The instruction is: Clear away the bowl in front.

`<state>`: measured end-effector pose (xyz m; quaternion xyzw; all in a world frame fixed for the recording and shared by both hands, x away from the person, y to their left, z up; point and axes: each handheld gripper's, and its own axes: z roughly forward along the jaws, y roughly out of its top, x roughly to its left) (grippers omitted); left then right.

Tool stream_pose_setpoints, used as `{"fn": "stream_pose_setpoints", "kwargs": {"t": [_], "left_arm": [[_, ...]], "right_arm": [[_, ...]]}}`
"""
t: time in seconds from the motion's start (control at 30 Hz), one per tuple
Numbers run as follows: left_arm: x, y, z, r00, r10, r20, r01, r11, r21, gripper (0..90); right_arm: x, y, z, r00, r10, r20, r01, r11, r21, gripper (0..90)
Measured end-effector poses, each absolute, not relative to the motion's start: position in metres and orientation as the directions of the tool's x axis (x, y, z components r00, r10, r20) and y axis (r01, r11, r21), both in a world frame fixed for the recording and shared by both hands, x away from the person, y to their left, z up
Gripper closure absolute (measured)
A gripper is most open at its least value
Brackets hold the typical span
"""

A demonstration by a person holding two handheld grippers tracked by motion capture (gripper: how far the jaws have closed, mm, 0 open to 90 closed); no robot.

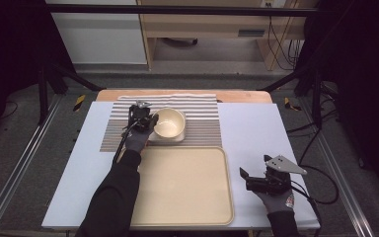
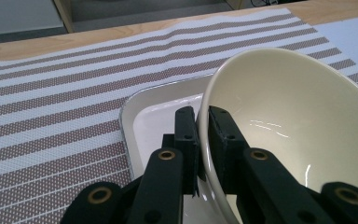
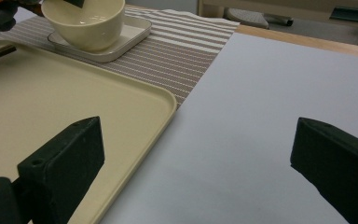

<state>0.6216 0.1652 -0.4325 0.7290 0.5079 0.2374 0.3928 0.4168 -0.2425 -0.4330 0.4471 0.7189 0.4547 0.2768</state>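
The bowl (image 1: 169,123) sits on a small square plate (image 1: 181,137) on the striped mat (image 1: 205,116), toward the far middle of the table, just beyond the far edge of the large tray (image 1: 187,185). The left gripper (image 1: 145,121) is closed on the bowl's near-left rim: in the left gripper view one jaw lies inside the wall and the other outside, with the rim pinched between the pads (image 2: 223,133). The bowl's mouth points upward and leans slightly (its rim tilts in the left gripper view, and in the right gripper view its base meets the plate); being round, it has no long axis to report. The plate's raised rim (image 2: 135,100) runs close under the outer jaw, leaving little room on that side. The mat lies bare to the left and right of the plate, and the tray surface beside the left forearm is bare. The right gripper (image 1: 256,180) rests on the white table cover (image 1: 251,128) just right of the tray's right edge, its jaws wide apart and holding nothing, with clear cover ahead of them in the right gripper view.
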Motion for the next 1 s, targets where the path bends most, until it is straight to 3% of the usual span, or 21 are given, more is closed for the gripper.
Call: {"fn": "stream_pose_setpoints", "kwargs": {"t": [0.6, 1.0], "left_arm": [[0.588, 0.173, -0.387, 0.427, 0.902, -0.069, 0.453, -0.148, 0.879, 82.0], [0.547, 0.181, -0.364, 0.491, 0.87, -0.031, 0.384, -0.185, 0.905, 82.0]], "right_arm": [[0.415, -0.243, -0.431, -0.447, 0.894, 0.01, 0.384, 0.182, 0.905, 3.1], [0.414, -0.242, -0.431, -0.447, 0.895, 0.003, 0.38, 0.187, 0.906, 3.1]]}}
